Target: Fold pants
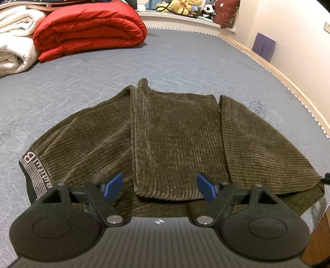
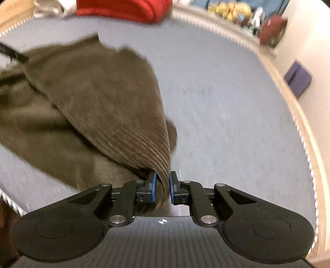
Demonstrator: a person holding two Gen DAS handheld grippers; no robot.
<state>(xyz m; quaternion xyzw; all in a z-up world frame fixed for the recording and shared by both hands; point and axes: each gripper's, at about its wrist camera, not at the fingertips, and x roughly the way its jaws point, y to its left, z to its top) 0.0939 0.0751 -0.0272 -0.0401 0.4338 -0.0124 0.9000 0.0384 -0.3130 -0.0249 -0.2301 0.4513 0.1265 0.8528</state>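
Olive-brown corduroy pants [image 1: 175, 140] lie partly folded on the grey-blue mattress [image 1: 185, 61], with a black lettered waistband [image 1: 31, 171] at the left. My left gripper [image 1: 159, 186] is open and empty, low over the near edge of the pants. In the right wrist view my right gripper [image 2: 163, 186] is shut on a bunched fold of the pants [image 2: 99, 103] and lifts it off the mattress [image 2: 226, 113]. That view is motion-blurred.
A rolled red quilt [image 1: 90, 28] and a white blanket [image 1: 14, 39] lie at the far left of the bed. Plush toys [image 1: 185, 6] line the headboard ledge. The bed's wooden edge [image 1: 288, 82] and a wall with a purple bag [image 1: 265, 46] run along the right.
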